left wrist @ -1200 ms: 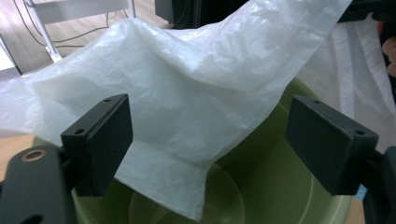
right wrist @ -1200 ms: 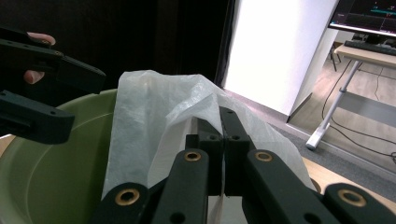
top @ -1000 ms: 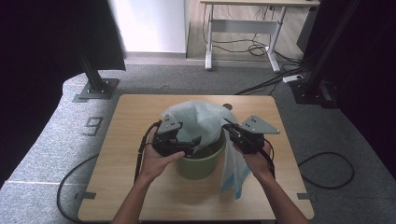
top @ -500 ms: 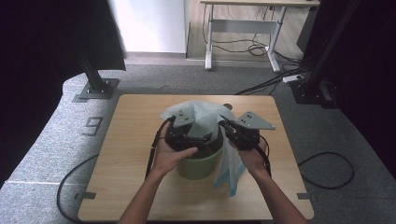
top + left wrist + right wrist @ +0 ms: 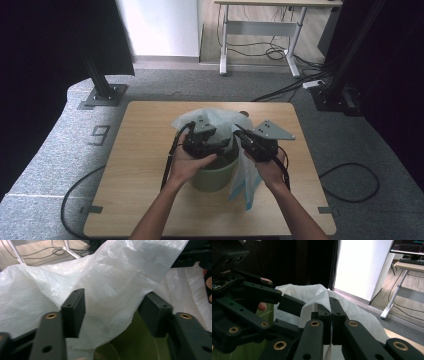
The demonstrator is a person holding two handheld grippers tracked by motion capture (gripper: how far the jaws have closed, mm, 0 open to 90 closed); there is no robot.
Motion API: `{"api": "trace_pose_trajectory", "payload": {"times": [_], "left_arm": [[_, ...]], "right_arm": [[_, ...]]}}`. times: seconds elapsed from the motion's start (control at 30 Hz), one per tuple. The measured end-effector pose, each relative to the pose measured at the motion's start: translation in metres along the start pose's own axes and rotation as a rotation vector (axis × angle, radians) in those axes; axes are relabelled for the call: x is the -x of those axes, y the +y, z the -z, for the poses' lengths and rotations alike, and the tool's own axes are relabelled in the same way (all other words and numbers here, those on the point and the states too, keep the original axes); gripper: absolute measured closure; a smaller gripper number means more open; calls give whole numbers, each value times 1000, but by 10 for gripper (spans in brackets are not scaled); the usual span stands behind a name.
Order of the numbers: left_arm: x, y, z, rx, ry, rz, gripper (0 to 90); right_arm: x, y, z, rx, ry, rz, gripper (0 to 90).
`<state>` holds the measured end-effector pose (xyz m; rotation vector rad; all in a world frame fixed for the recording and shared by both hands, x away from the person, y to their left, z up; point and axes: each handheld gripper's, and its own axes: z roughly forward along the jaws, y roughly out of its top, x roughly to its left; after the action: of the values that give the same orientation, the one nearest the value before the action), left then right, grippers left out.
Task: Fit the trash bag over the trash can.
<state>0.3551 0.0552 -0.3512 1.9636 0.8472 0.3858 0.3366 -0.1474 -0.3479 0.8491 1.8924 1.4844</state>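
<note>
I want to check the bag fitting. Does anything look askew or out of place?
Yes. The white plastic bag is not seated in the green bin: it bunches over the far rim, and one side hangs outside the bin on the right, down to the table.

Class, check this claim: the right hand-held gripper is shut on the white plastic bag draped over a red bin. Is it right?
Not quite. The bin is green, not red, as the high view shows. The right hand-held gripper is indeed shut on the white plastic bag.

High view looks down; tool views closely share the bag (image 5: 100, 290).
</note>
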Motion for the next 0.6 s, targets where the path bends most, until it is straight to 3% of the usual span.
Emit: {"api": "trace_pose_trajectory", "payload": {"times": [0.17, 0.4, 0.6], "left_arm": [[0, 1, 2, 29, -42, 14, 616], [0, 4, 2, 29, -92, 16, 762], [1, 4, 1, 31, -111, 12, 848]], "right_arm": [[0, 0, 2, 6, 9, -7, 874], [1, 0, 5, 13, 20, -16, 870], [1, -1, 7, 15, 36, -19, 853]]}}
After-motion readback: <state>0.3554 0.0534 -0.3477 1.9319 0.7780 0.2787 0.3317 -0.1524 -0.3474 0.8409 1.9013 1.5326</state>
